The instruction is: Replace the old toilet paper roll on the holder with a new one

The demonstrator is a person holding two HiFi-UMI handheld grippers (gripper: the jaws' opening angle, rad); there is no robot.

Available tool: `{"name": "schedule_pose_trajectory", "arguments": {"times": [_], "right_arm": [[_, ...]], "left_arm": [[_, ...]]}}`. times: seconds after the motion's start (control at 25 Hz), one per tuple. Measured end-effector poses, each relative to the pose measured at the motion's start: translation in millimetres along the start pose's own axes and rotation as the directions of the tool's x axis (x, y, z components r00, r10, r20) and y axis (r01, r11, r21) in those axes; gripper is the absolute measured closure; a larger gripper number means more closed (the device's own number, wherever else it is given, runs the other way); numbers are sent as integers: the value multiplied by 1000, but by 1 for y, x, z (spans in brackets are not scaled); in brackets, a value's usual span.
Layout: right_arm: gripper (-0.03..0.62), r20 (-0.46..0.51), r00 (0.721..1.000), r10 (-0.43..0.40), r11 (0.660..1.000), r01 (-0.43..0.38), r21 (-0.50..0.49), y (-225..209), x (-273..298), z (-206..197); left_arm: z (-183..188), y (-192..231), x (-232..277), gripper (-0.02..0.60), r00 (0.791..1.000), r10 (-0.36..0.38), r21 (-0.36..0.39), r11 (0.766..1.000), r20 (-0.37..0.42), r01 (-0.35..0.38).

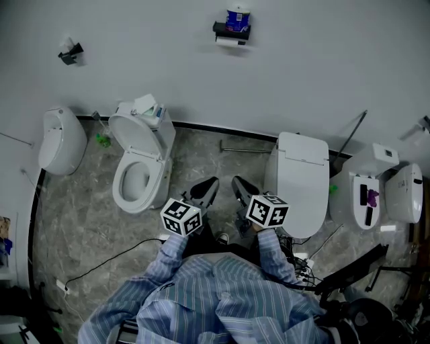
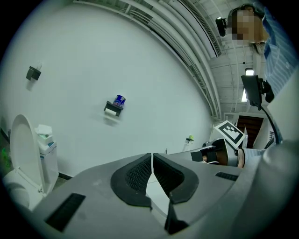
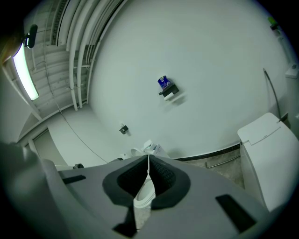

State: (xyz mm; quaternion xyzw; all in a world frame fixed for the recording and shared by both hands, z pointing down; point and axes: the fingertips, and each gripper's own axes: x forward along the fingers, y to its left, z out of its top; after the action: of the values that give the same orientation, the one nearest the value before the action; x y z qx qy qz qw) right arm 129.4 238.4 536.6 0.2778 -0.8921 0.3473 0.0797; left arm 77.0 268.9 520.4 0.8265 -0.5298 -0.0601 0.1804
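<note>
A black paper holder (image 1: 232, 31) is fixed high on the white wall, with a white roll hanging under it and a blue-wrapped roll (image 1: 237, 18) standing on top. The same holder (image 2: 112, 108) shows in the left gripper view and, as the holder (image 3: 168, 91), in the right gripper view, far from both. My left gripper (image 1: 212, 183) and right gripper (image 1: 238, 182) are held side by side in front of the person, both shut with nothing between the jaws. The left gripper (image 2: 152, 155) and right gripper (image 3: 148, 157) show their pads touching.
An open-lid toilet (image 1: 139, 164) stands on the marble floor at left, a closed toilet (image 1: 300, 178) at right. A urinal (image 1: 61, 141) hangs far left, more fixtures (image 1: 383, 191) far right. A small black fitting (image 1: 70, 54) sits on the wall. Cables (image 1: 107, 259) lie on the floor.
</note>
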Motion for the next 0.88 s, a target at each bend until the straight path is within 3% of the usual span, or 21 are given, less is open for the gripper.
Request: {"name": "schedule_pose_trajectory", "arguments": {"times": [0.44, 0.88], "right_arm": [[582, -21, 1000, -20, 1000, 20, 4, -19, 40, 21], [582, -7, 999, -45, 999, 45, 7, -25, 118, 80]], "left_arm": [[10, 36, 35, 566, 999, -30, -19, 999, -26, 30], [61, 110, 77, 566, 997, -70, -16, 997, -24, 69]]}}
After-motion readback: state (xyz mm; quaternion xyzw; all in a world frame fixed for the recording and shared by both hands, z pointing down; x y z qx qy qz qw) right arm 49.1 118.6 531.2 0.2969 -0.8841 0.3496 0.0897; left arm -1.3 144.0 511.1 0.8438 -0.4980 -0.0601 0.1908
